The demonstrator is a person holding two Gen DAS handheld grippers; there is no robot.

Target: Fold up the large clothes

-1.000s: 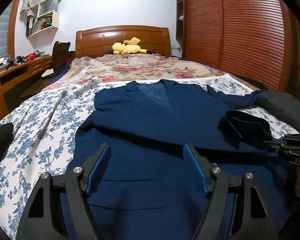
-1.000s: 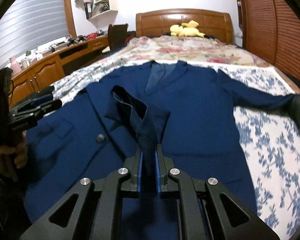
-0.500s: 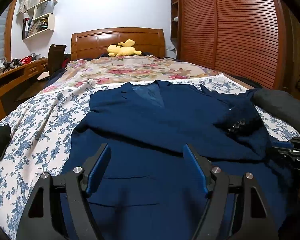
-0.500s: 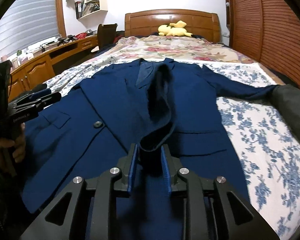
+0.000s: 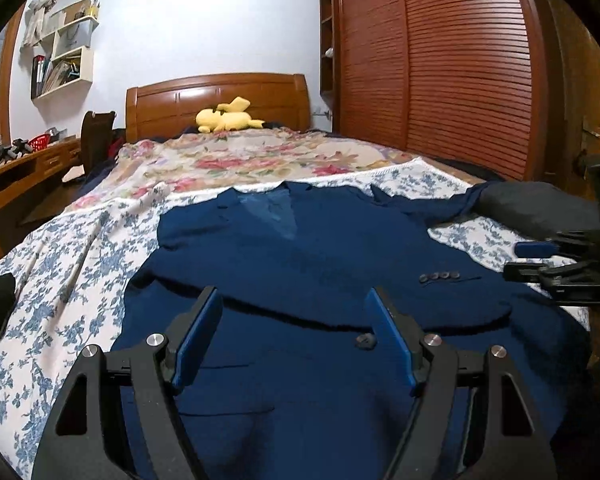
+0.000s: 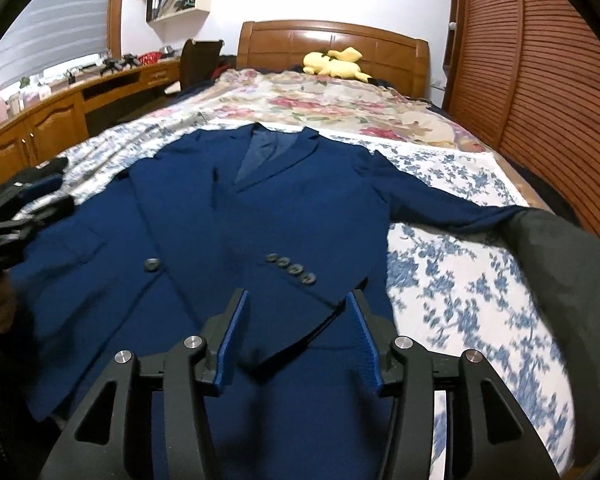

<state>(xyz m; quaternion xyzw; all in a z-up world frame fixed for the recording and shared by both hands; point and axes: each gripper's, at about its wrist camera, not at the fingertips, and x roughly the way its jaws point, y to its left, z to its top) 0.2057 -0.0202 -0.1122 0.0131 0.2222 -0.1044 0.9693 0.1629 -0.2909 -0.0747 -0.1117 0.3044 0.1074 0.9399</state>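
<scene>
A navy blue suit jacket (image 5: 300, 256) lies front up on the bed; it also shows in the right wrist view (image 6: 228, 224). One sleeve is folded across the chest, its cuff with several buttons (image 6: 291, 269) lying near the hem. The other sleeve (image 6: 440, 200) stretches out to the right. My left gripper (image 5: 294, 332) is open and empty, hovering over the jacket's lower front. My right gripper (image 6: 296, 336) is open and empty just above the folded cuff's edge.
The bed has a blue floral sheet (image 6: 468, 292) and a floral blanket (image 5: 252, 156). A yellow plush toy (image 5: 226, 117) lies by the wooden headboard (image 5: 220, 96). A dark grey cloth bundle (image 6: 572, 264) lies on the right. A desk (image 6: 52, 120) runs left, a slatted wardrobe (image 5: 460, 64) right.
My right gripper carried the sleeve across the jacket's chest, laid it down and opened, letting it go. My left gripper stayed open over the lower front.
</scene>
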